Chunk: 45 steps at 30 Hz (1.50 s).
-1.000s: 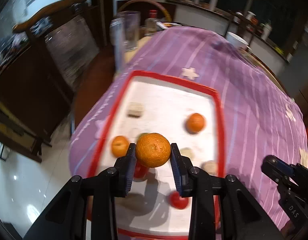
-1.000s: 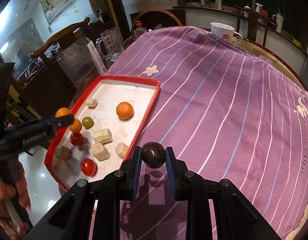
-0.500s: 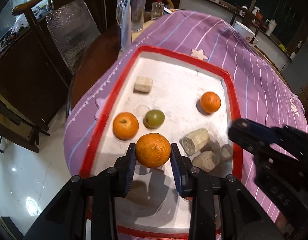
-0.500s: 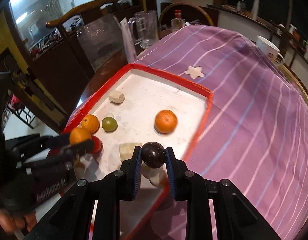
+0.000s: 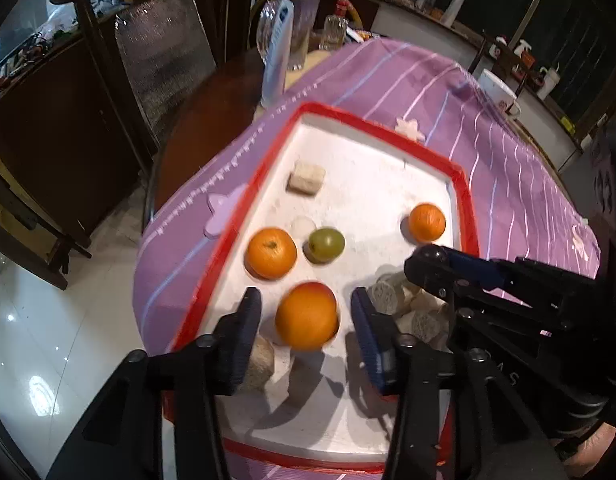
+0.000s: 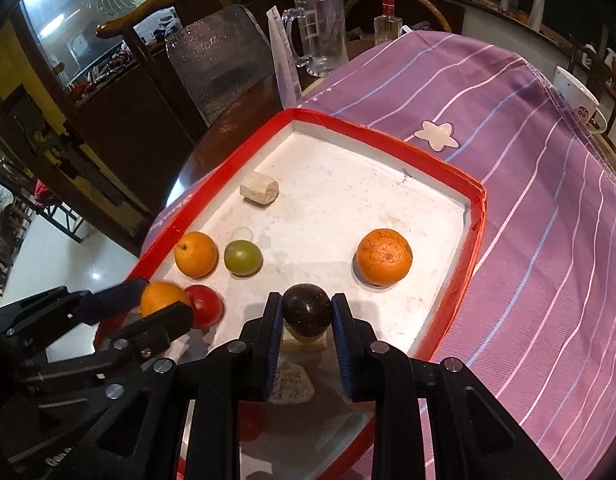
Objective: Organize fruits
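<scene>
Left gripper (image 5: 306, 320): jaws opening, pads clear of the orange (image 5: 306, 316) between them, over the near part of the red-rimmed tray (image 5: 465, 208).
Right gripper (image 6: 307, 312): clamped on a dark round fruit (image 6: 307, 310) above the tray's near middle.
Risk: the freed orange may roll against the red fruit (image 6: 204, 306) or the near rim; the grippers, working close, could collide.

The red-rimmed white tray (image 6: 387, 138) has its near edge hidden behind the gripper bodies. A red round fruit (image 6: 206, 306) sits half hidden behind the orange round fruit (image 6: 160, 298).
</scene>
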Motion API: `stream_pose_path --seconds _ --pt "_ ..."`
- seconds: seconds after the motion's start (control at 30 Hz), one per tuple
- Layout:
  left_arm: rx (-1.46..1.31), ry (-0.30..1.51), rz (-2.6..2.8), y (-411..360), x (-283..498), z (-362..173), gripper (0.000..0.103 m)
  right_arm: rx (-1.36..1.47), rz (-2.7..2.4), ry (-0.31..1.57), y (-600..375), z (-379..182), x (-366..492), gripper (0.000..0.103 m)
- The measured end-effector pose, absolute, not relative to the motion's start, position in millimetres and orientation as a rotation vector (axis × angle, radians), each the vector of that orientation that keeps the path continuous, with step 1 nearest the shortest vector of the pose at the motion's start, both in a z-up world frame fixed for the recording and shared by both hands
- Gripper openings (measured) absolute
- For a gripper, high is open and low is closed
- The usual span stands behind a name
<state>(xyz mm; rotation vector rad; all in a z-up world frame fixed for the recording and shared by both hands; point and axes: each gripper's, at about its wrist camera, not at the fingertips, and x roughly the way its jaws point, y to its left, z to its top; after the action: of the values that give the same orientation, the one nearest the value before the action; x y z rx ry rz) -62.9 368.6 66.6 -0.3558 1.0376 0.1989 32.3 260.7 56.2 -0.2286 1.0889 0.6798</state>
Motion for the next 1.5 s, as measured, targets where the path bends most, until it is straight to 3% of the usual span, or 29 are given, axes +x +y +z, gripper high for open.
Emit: stream_pose_path --seconds 0.17,0.43,0.57,0.87,1.5 --pt "-0.362 0.994 0.208 373 -67 85 0.063 -0.167 0.682 1.059 250 73 30 0.027" --pt "-0.284 0.947 0.241 362 -65 110 0.068 -0.048 0.642 0.981 214 109 17 0.028" --pt "-0.213 0.920 0.254 343 -64 120 0.076 0.005 0.598 0.957 188 117 4 0.028" --pt "-0.155 0.916 0.281 305 -67 131 0.081 0.023 0.544 0.937 141 121 -12 0.029" --pt "-0.163 0.983 0.270 222 -75 109 0.081 -0.034 0.516 1.007 62 94 -33 0.032"
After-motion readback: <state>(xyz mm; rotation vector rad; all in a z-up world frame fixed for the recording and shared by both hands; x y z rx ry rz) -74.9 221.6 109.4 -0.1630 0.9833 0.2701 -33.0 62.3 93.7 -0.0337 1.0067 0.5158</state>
